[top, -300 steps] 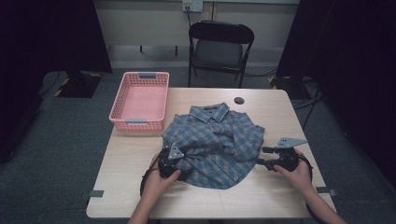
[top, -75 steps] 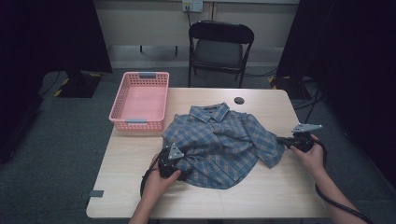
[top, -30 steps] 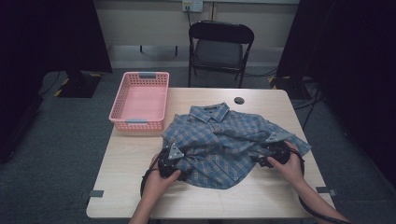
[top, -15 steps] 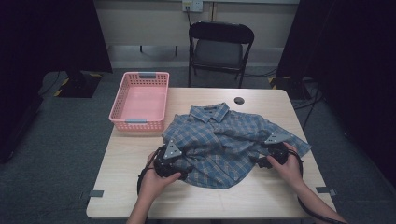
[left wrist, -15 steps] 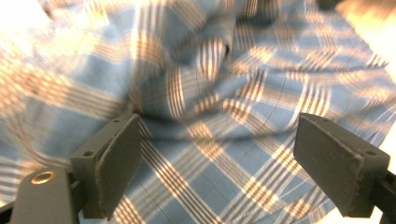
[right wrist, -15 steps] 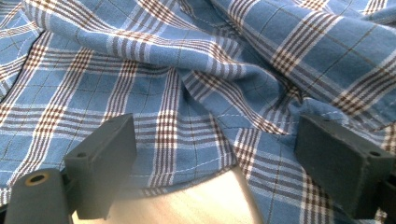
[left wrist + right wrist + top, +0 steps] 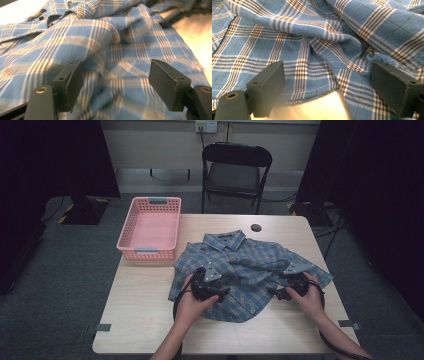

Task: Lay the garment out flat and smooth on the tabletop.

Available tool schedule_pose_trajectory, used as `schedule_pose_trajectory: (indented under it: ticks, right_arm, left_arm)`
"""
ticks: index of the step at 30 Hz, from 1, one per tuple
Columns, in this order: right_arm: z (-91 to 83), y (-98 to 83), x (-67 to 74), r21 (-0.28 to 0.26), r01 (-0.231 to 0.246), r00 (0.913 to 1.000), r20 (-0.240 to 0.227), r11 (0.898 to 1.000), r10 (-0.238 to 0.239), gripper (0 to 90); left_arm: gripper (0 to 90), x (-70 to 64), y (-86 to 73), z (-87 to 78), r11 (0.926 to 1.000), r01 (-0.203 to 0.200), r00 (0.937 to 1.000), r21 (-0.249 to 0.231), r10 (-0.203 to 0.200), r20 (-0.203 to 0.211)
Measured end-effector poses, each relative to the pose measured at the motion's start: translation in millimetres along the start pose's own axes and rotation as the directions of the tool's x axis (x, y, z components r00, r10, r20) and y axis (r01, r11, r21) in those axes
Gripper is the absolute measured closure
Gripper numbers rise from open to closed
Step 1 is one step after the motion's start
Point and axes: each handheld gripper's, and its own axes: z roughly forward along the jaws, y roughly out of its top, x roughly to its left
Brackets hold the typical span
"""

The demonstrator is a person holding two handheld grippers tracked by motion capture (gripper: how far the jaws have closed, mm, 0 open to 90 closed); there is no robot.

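Note:
A blue plaid shirt [image 7: 250, 270] lies spread on the wooden table [image 7: 145, 315], collar toward the far side. My left gripper [image 7: 220, 291] hovers over the shirt's left front. In the left gripper view its jaws [image 7: 116, 72] stand apart and have just been closing. A raised fold of the shirt [image 7: 100, 47] lies between them, and the pads do not press on it. My right gripper [image 7: 278, 294] sits at the shirt's right lower edge. In the right gripper view its jaws [image 7: 327, 72] are open over the hem of the shirt [image 7: 317, 50], with bare table [image 7: 319, 107] below.
A pink plastic basket [image 7: 149, 227] stands at the table's far left corner, next to the shirt. A small black round object [image 7: 256, 227] lies near the far edge. A black folding chair [image 7: 235, 167] stands behind the table. Bare wood runs along the front and left.
My left gripper has moved right from the shirt's left edge onto the cloth and risen a little. The right gripper has stayed put.

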Motion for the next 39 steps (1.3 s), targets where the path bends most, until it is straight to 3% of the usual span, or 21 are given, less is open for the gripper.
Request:
schedule_pose_trajectory:
  ticks: [3, 10, 14, 16, 21, 24, 27, 33, 37, 39]
  right_arm:
    - [-0.1, -0.1, -0.2, 0.000, 0.001, 1.0000, -0.002, 1.000, -0.001, 12.0]
    - [-0.6, -0.4, -0.5, 0.001, 0.004, 1.0000, -0.006, 1.000, -0.004, 12.1]
    - [-1.0, -0.7, -0.6, 0.002, 0.005, 1.0000, -0.008, 1.000, -0.005, 12.1]
    - [-2.0, -1.5, -1.0, 0.000, 0.006, 0.9999, -0.016, 1.000, -0.006, 12.1]
    - [-7.8, -0.8, -3.3, 0.009, 0.001, 0.9993, -0.036, 1.000, -0.001, 13.6]
    - [-17.5, 3.9, -3.8, -0.034, -0.001, 0.9992, -0.041, 0.999, 0.000, 14.4]
    - [-23.4, 9.9, -4.2, -0.074, -0.002, 0.9987, -0.051, 0.997, -0.001, 15.0]
    - [-30.4, 21.3, -18.0, -0.102, -0.026, 0.9992, -0.033, 0.994, 0.023, 16.9]
    - [-28.8, 28.1, -32.5, -0.104, -0.058, 0.9981, -0.029, 0.993, 0.055, 19.2]
    - [-25.7, 31.3, -40.2, -0.109, -0.081, 0.9964, -0.034, 0.991, 0.077, 21.3]
  left_arm:
    - [27.2, 7.2, 5.4, 9.3, 0.9997, -0.001, 0.9994, 0.025, 0.002, -0.035]
    - [27.8, 26.1, 9.5, 20.9, 0.9988, 0.032, 0.9984, 0.037, -0.030, -0.047]
    - [28.0, 22.8, 7.7, 16.8, 0.9991, 0.019, 0.9990, 0.037, -0.018, -0.041]
    - [27.1, 18.9, 4.1, 10.0, 0.9992, -0.006, 0.9993, 0.040, 0.007, -0.037]
    - [27.1, 19.3, -6.7, -21.8, 0.9999, -0.013, 0.9978, 0.012, 0.013, -0.065]
    - [27.2, 24.4, -10.8, -42.8, 1.0000, 0.001, 0.9961, -0.007, -0.002, -0.088]
    - [27.2, 33.6, -15.3, -56.3, 0.9999, 0.010, 0.9928, 0.012, -0.008, -0.120]
    - [27.2, 60.4, -18.7, -77.1, 0.9952, 0.091, 0.9794, -0.036, -0.096, -0.178]
    - [27.5, 77.7, -18.0, -80.6, 0.9903, 0.136, 0.9736, -0.028, -0.139, -0.181]
    - [29.4, 87.4, -18.9, -79.3, 0.9849, 0.171, 0.9712, -0.030, -0.173, -0.163]
